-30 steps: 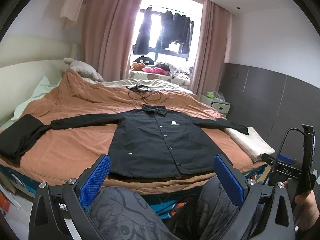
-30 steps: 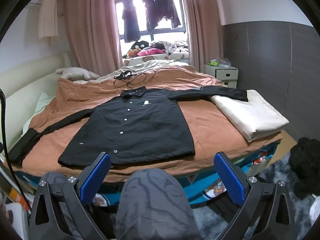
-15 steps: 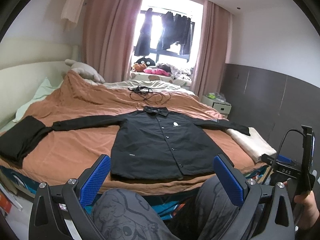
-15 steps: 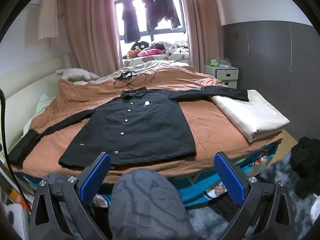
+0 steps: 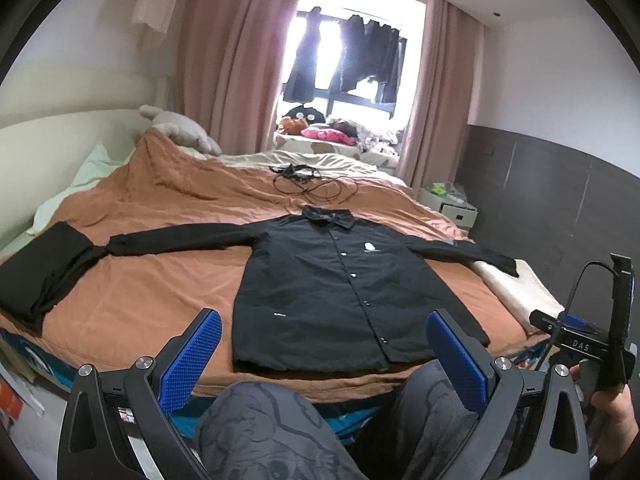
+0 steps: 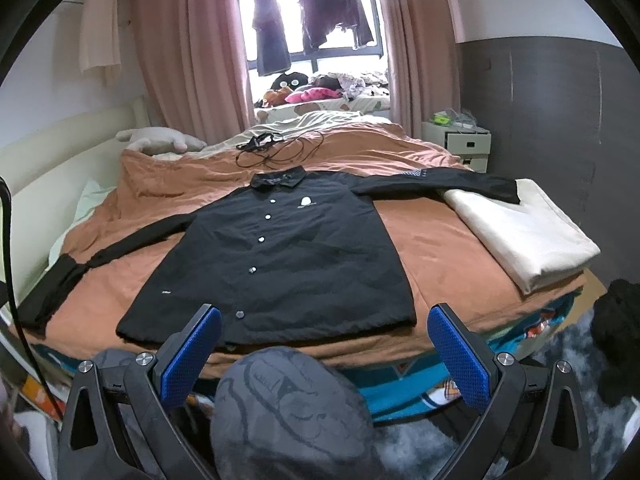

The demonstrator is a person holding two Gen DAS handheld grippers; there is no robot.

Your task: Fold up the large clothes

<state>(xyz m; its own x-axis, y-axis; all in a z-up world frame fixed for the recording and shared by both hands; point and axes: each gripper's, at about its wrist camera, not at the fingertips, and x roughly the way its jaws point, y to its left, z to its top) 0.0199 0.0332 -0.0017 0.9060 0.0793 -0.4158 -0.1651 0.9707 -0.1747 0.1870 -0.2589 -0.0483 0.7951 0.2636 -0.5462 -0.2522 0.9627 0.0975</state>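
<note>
A black button-up jacket (image 5: pixel 340 280) (image 6: pixel 276 256) lies flat and face up on the brown bed cover (image 5: pixel 160 280) (image 6: pixel 440 248), sleeves spread to both sides, hem toward me. My left gripper (image 5: pixel 324 356) hangs open above the person's knees, short of the hem, with nothing between its blue pads (image 5: pixel 192 356). My right gripper (image 6: pixel 324 356) is also open and empty, level with the bed's near edge. The right gripper's body (image 5: pixel 592 344) and the hand holding it show at the right of the left wrist view.
A folded black garment (image 5: pixel 44 276) (image 6: pixel 52 284) lies at the left sleeve's end. A folded cream cloth (image 5: pixel 516 288) (image 6: pixel 520 232) lies under the right cuff. Black cables (image 5: pixel 308 184) (image 6: pixel 276 148) sit beyond the collar. A white nightstand (image 6: pixel 460 144) stands right of the bed. The person's knees (image 5: pixel 272 428) (image 6: pixel 292 412) fill the foreground.
Both cameras have risen and edged a little toward the bed, so the jacket sits slightly larger in view. Both grippers stay open. The jacket has not moved.
</note>
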